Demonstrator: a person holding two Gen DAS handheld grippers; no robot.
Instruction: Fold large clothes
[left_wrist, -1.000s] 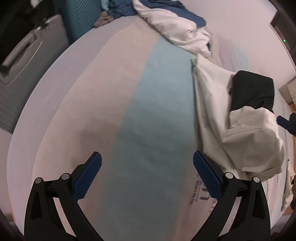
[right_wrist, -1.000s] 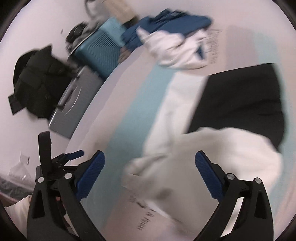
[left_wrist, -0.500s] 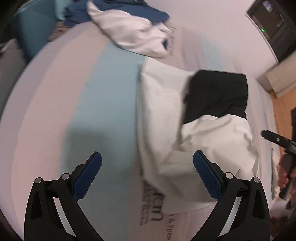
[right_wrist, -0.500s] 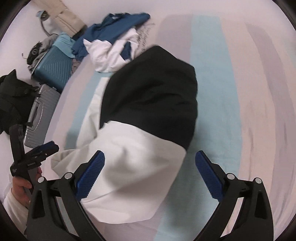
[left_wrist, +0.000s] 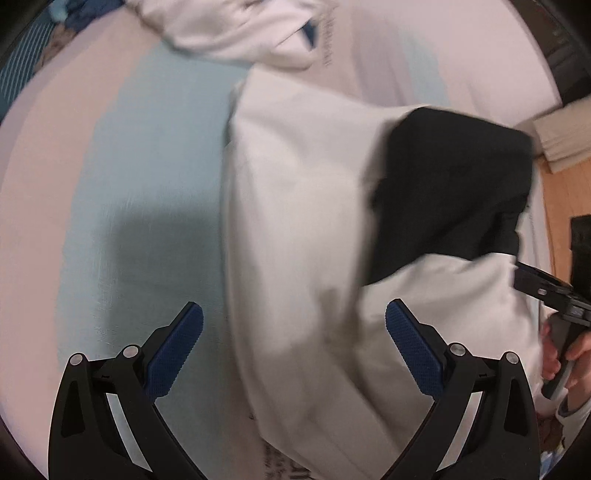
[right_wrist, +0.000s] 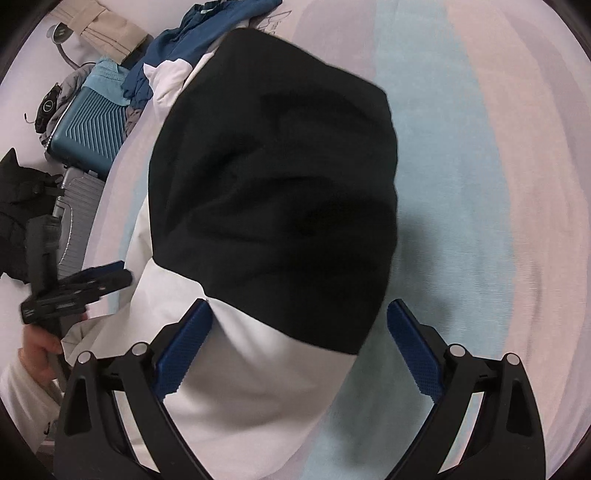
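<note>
A large white and black garment (left_wrist: 303, 206) lies partly folded on the striped bed sheet (left_wrist: 147, 155); its black part (right_wrist: 273, 192) lies over the white part (right_wrist: 240, 387). My left gripper (left_wrist: 293, 343) is open and empty, just above the garment's near white edge. My right gripper (right_wrist: 297, 339) is open and empty, over the seam between black and white. The right gripper also shows at the right edge of the left wrist view (left_wrist: 546, 291), and the left gripper shows at the left of the right wrist view (right_wrist: 74, 288).
A pile of white and blue clothes (left_wrist: 236, 29) lies at the far end of the bed (right_wrist: 480, 184). A teal suitcase (right_wrist: 88, 129) and a grey suitcase (right_wrist: 77, 214) stand beside the bed. Wooden floor (left_wrist: 565, 192) shows at the right.
Both grippers have moved closer to the garment, which now fills more of each view. The left gripper has swung right over the white part. Both have stayed open.
</note>
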